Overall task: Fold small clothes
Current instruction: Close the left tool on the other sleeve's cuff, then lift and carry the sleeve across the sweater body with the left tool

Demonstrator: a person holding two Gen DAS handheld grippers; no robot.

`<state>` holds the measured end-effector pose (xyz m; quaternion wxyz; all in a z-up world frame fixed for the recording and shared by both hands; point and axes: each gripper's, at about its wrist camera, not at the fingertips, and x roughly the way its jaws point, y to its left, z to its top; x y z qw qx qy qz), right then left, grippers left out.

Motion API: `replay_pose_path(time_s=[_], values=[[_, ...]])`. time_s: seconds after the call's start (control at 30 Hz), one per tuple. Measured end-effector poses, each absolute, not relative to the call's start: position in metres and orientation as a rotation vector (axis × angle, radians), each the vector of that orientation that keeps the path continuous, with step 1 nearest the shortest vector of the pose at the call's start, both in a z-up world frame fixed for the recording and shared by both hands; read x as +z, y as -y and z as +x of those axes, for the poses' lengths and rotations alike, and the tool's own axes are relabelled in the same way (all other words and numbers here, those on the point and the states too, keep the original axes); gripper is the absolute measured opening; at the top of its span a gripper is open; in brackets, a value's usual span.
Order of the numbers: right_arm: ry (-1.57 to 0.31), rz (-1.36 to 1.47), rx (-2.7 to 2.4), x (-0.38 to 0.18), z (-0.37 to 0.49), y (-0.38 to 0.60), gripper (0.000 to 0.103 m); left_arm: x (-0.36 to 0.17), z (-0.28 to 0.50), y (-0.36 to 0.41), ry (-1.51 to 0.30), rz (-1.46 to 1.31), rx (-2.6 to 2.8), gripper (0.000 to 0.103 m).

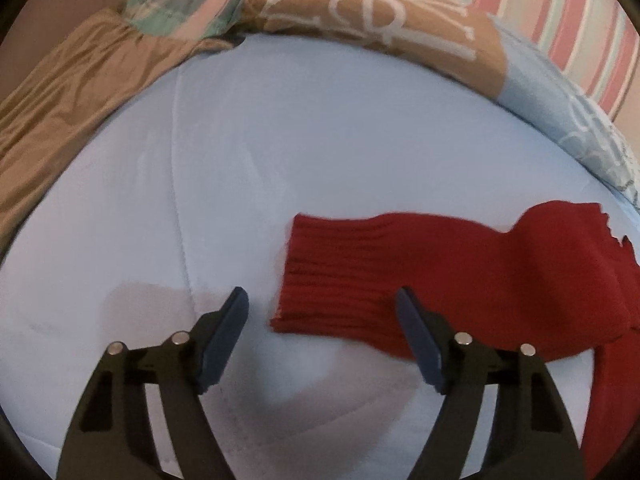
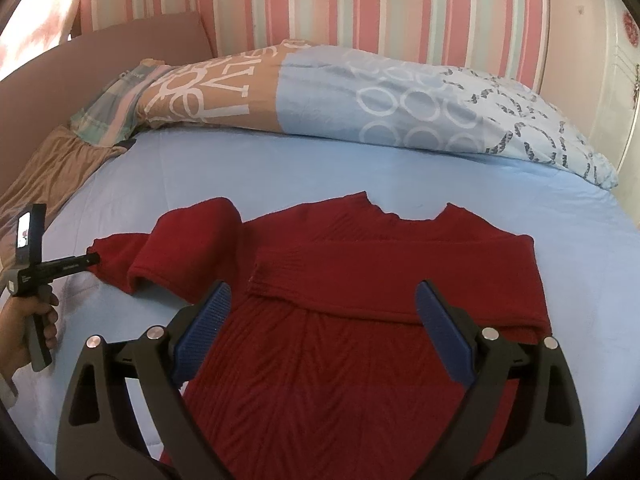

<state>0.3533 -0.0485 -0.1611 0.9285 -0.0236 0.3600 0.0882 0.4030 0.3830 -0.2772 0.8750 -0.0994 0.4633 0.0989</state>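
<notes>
1. The sweater (image 2: 360, 340), a red ribbed knit, lies flat on the bed (image 2: 280, 168), neckline toward 12 o'clock. One sleeve (image 2: 396, 276) is already folded across the chest; I judge the fold half done.
2. The other sleeve (image 1: 360, 280) sticks out at 9 o'clock, doubled near the shoulder, its ribbed cuff lying flat on the sheet.
3. The left gripper (image 1: 322, 308) hovers over that cuff, fingers wide apart, holding nothing, apparently lined up to pinch it.
4. The right gripper (image 2: 322, 308) hangs over the body, fingers spread wide, empty.
5. At 12 o'clock lies a patterned pillow (image 2: 400, 112), soft and crumpled, before a striped wall (image 2: 360, 8).
</notes>
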Motion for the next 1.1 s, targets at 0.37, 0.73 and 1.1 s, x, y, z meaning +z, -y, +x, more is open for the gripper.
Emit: replay_pose_path(time_s=[0.37, 0.73, 1.1], values=[[-0.755, -0.047, 0.180, -0.170, 0.354, 0.050, 0.094, -0.281, 0.409, -0.365, -0.957, -0.189, 0.194, 0.052], [-0.749, -0.028, 0.174, -0.163, 0.350, 0.066, 0.094, -0.253, 0.405, -0.365, -0.887, -0.202, 0.253, 0.021], [-0.725, 0.016, 0.166, -0.149, 0.344, 0.088, 0.095, -0.192, 0.397, -0.397, -0.827, -0.058, 0.408, 0.021]])
